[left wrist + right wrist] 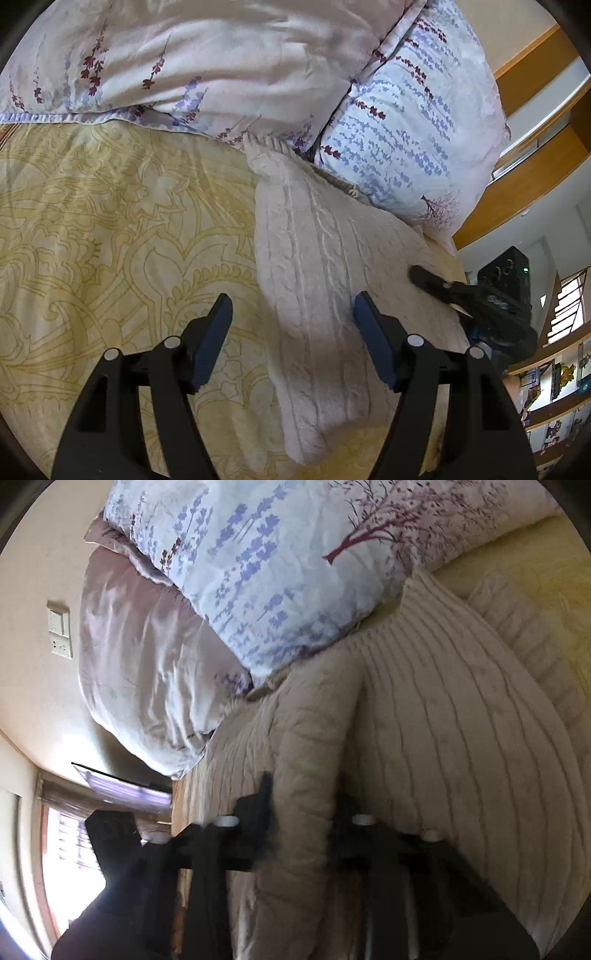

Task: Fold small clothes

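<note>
A cream cable-knit sweater (325, 266) lies on the yellow patterned bedsheet (110, 229), running from the pillows down toward me. My left gripper (291, 299) hangs open over the sweater's left edge, one finger above the sheet and the other above the knit, with neither pad touching cloth. My right gripper (421, 275) comes in low from the right onto the sweater's far side. In the blurred right wrist view a raised fold of the sweater (310, 738) stands pinched between the narrow fingers of the right gripper (304, 805).
A blue floral pillow (413, 129) and a pale satin duvet (207, 62) lie against the sweater's top end. The wooden bed frame (517, 184) and shelves (554, 387) are at the right. A wall switch (59, 627) and a bright window (70, 849) show at the left.
</note>
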A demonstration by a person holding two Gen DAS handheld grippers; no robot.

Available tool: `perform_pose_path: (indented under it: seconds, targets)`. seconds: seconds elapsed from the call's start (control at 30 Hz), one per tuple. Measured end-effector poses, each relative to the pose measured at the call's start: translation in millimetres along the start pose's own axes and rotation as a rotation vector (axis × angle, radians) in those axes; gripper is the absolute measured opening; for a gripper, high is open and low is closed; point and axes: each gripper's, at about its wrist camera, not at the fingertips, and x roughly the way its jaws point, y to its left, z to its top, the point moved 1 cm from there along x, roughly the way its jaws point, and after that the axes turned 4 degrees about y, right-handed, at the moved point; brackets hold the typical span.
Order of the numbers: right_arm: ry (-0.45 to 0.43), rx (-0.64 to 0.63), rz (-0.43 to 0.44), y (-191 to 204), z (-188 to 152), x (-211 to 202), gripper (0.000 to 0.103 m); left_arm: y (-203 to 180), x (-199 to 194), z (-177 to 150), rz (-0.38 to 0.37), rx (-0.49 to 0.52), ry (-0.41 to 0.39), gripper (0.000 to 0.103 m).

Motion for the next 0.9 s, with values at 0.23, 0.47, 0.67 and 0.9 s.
perform_pose_path:
  seconds: [0.23, 0.47, 0.67, 0.9]
  targets:
    - [-0.230, -0.580, -0.292, 91, -39, -28, 0.017, 6, -14, 4, 0.001, -0.035, -0.027, 0.070]
    - [-0.312, -0.792, -0.462, 115, -52, -48, 0.017, -3, -8, -3, -0.021, -0.008, 0.000, 0.073]
    - [-0.320, -0.752, -0.545, 86, -42, -59, 0.017, -20, -2, -10, -0.038, 0.053, 0.027, 0.073]
    - [-0.324, -0.662, -0.593, 51, -28, -68, 0.017, -35, 3, -15, -0.070, 0.097, 0.056, 0.075]
